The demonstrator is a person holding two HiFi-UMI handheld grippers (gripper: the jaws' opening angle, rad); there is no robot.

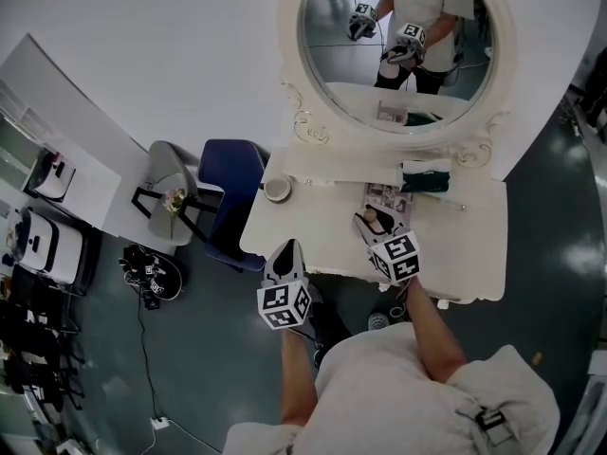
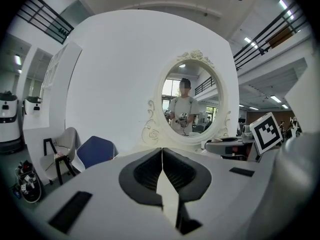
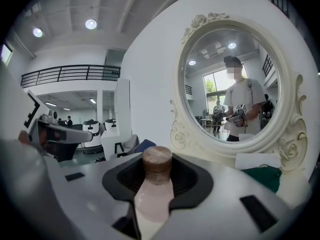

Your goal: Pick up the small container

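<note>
Below, white vanity table [image 1: 474, 245], oval mirror [image 1: 398, 36] — right claw [image 1: 373, 222] pinching small container [image 3: 156, 194], left claw [image 2: 162, 154] closed.

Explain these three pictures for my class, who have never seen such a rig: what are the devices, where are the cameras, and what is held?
A person holds a two-jaw gripper in each hand; the marker cubes are part of them. One picture looks down from the person's head; the others look along each gripper's jaws. On the white dressing table, below its oval mirror, are a round cup, a printed sheet and something dark green. The right gripper grips the small container, a pink bottle with a brown cap. The left gripper is shut, empty.
</note>
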